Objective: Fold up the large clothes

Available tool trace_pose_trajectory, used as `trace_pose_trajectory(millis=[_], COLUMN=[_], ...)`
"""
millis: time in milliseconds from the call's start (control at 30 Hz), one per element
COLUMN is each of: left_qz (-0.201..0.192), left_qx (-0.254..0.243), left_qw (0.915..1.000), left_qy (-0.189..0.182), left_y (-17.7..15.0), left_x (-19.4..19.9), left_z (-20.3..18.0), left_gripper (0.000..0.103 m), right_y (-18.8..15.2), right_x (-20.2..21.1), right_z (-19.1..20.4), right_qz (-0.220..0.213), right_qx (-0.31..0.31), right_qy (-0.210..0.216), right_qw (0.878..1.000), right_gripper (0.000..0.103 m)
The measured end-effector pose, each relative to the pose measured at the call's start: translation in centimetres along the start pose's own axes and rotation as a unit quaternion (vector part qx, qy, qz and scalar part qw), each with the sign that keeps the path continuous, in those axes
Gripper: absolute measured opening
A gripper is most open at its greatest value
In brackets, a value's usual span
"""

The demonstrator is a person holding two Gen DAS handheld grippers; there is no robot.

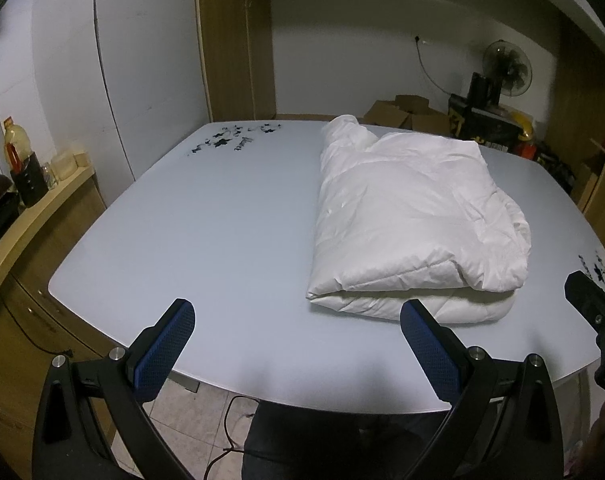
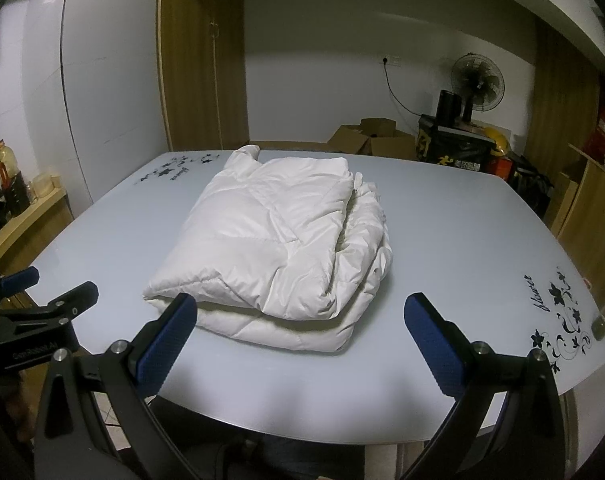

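Both tongs [image 1: 298, 312] [image 2: 300, 308] gape above the table [image 2: 442, 240], folded jacket [image 2: 278, 240] untouched

At the right edge of the left wrist view, the right gripper [image 1: 598, 300] is cut off, its jaws unreadable. At the left edge of the right wrist view, the left gripper [image 2: 30, 292] is likewise clipped. The folded white padded jacket [image 2: 278, 248] hides its lower layers; the black box [image 2: 458, 148] lettering stays illegible.
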State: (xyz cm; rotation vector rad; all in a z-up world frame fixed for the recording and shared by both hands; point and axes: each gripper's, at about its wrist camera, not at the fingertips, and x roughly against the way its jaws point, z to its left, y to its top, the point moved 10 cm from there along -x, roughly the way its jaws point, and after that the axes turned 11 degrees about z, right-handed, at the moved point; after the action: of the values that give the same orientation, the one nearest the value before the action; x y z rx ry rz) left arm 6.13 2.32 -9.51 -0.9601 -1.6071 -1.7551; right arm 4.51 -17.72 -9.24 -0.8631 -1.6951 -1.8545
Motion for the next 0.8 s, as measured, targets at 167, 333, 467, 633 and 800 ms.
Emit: trace_pose_trajectory(millis=[167, 333, 467, 633, 800], left_qz=[0.001, 0.0, -0.003, 0.0, 0.001], left_qx=[0.0, 0.0, -0.001, -0.003, -0.002], left_qw=[1.0, 1.0, 1.0, 1.0, 1.0], left_qy=[-0.001, -0.002, -0.002, -0.005, -0.005], left_y=[0.0, 0.04, 0.03, -0.04, -0.05], left_x=[-0.03, 0.0, 0.06, 0.01, 0.05], left_z=[0.03, 0.05, -0.14, -0.41, -0.47], left_gripper=[0.103, 0.103, 0.103, 0.103, 0.103], right_y=[-0.07, -0.02, -0.04, -0.07, -0.2], right_x=[0.06, 0.39, 0.38, 0.39, 0.33], right_z=[0.16, 0.1, 0.18, 0.18, 0.4], right_qz=[0.001, -0.001, 0.0, 0.001, 0.003], right_qx=[0.004, 0.007, 0.007, 0.009, 0.011], right_qy=[0.001, 0.002, 0.002, 0.002, 0.003], right_qw=[1.0, 1.0, 1.0, 1.0, 1.0], right_gripper=[0.103, 0.103, 0.103, 0.103, 0.103])
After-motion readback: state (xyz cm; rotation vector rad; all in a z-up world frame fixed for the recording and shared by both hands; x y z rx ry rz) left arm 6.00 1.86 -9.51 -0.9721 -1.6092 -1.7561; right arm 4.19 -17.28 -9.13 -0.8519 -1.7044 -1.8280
